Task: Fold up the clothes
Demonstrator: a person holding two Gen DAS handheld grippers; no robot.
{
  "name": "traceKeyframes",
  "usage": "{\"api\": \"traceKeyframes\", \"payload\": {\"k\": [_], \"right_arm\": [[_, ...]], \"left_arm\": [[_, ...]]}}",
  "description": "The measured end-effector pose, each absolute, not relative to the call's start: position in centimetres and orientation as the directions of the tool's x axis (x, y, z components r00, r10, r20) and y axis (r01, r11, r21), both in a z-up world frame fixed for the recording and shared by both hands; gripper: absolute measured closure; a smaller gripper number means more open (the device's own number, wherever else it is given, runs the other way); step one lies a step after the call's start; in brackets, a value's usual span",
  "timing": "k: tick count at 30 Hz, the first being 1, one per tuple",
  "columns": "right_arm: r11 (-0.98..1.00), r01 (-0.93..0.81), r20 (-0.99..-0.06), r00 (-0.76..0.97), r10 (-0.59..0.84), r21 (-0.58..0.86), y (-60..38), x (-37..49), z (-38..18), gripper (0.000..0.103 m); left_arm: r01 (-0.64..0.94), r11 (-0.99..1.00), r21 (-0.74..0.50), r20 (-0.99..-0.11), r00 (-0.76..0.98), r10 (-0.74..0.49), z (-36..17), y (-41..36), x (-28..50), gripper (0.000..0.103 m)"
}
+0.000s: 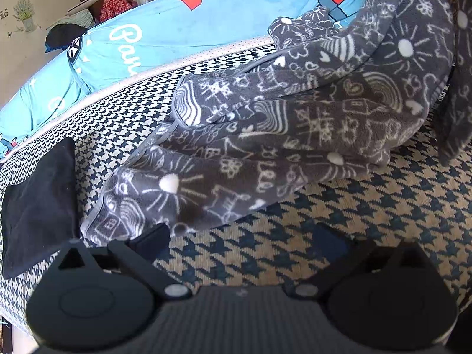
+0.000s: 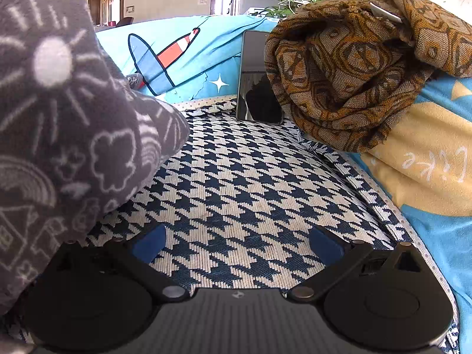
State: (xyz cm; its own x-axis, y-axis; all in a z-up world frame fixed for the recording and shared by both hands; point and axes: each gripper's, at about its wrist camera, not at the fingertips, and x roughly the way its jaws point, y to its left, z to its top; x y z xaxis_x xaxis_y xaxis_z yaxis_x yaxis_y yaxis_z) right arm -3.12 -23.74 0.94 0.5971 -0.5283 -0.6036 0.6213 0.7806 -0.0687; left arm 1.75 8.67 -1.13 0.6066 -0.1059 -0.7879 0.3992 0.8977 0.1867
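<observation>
A grey fleece garment (image 1: 265, 135) with white doodles lies bunched in long folds across the houndstooth cover (image 1: 383, 212). Its right part rises toward the top right of the left wrist view. My left gripper (image 1: 240, 244) is open just in front of its near edge, with only the cover between the fingers. In the right wrist view the same fleece (image 2: 67, 135) fills the left side and drapes against the left finger's housing. My right gripper (image 2: 237, 244) is open over bare houndstooth cover (image 2: 250, 177), holding nothing.
A black cloth (image 1: 38, 203) lies at the cover's left edge. Blue printed cushions (image 1: 177, 29) line the back. A brown patterned cloth (image 2: 354, 67) is heaped at the right, with a dark phone (image 2: 256, 79) leaning on the cushion (image 2: 183, 59) beside it.
</observation>
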Motion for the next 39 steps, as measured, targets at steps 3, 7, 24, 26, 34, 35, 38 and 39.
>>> {"api": "traceKeyframes", "payload": {"k": [3,7,24,26,34,35,38,39], "right_arm": [[0.781,0.621,-0.604,0.597,-0.528,-0.069,-23.7,-3.0,0.9,0.000],[0.781,0.621,-0.604,0.597,-0.528,-0.069,-23.7,-3.0,0.9,0.000],[0.781,0.621,-0.605,0.596,-0.528,-0.070,-23.7,-3.0,1.0,0.000],[0.781,0.621,-0.605,0.596,-0.528,-0.070,-23.7,-3.0,1.0,0.000],[0.781,0.621,-0.605,0.596,-0.528,-0.071,-23.7,-3.0,1.0,0.000],[0.781,0.621,-0.605,0.596,-0.528,-0.071,-23.7,-2.9,1.0,0.000],[0.781,0.621,-0.605,0.595,-0.528,-0.071,-23.7,-2.9,0.9,0.000],[0.781,0.621,-0.605,0.595,-0.528,-0.071,-23.7,-2.9,0.9,0.000]], "left_arm": [[0.373,0.908,0.192,-0.788,0.610,-0.084,-1.0,8.4,1.8,0.000],[0.348,0.913,0.213,-0.775,0.629,-0.059,-0.6,7.9,1.7,0.000],[0.337,0.927,0.166,-0.729,0.675,-0.114,2.0,9.8,-0.1,0.000],[0.332,0.930,0.157,-0.723,0.680,-0.121,2.4,10.4,-0.2,0.000],[0.310,0.946,0.093,-0.722,0.676,-0.150,3.2,12.4,-0.1,0.000],[0.309,0.946,0.097,-0.723,0.675,-0.146,3.1,12.4,-0.1,0.000],[0.317,0.944,0.085,-0.727,0.668,-0.159,3.1,12.1,-0.2,0.000],[0.323,0.943,0.081,-0.729,0.664,-0.165,3.1,11.8,-0.2,0.000]]}}
